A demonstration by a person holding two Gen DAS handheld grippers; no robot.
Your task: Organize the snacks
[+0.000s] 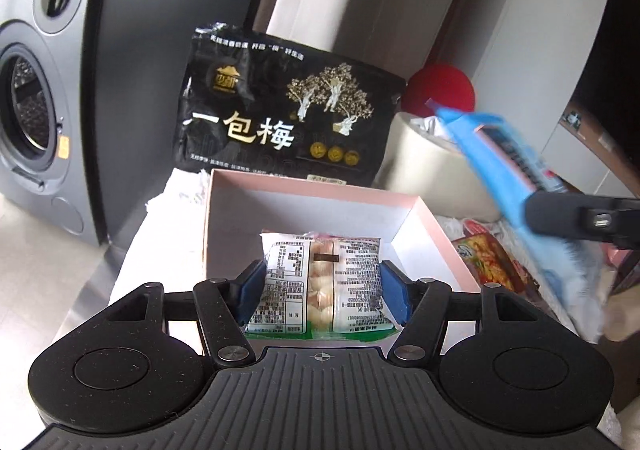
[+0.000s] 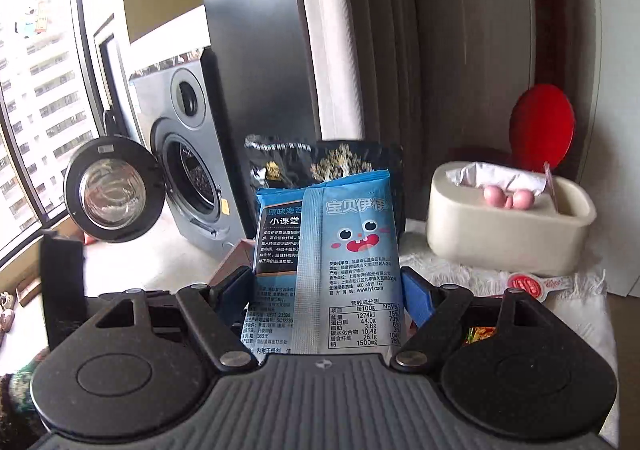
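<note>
My left gripper [image 1: 322,286] is shut on a white and green snack packet [image 1: 320,270], its blue pads pressing both sides. The packet hangs over an open pink box [image 1: 440,234] with a white inside. A large black plum bag [image 1: 280,118] stands upright behind the box. My right gripper [image 2: 328,290] is shut on a blue seaweed packet [image 2: 352,234] with a cartoon face, held upright. In the left wrist view this blue packet [image 1: 504,158] shows blurred at the right, above the table. The black bag [image 2: 280,166] is partly hidden behind it.
A cream container [image 2: 500,238] with a raised red lid [image 2: 544,130] stands at the right on a white fringed cloth [image 2: 572,302]. Small snack packets [image 1: 492,262] lie right of the box. A grey washing machine [image 2: 188,154] with its door open stands at the left.
</note>
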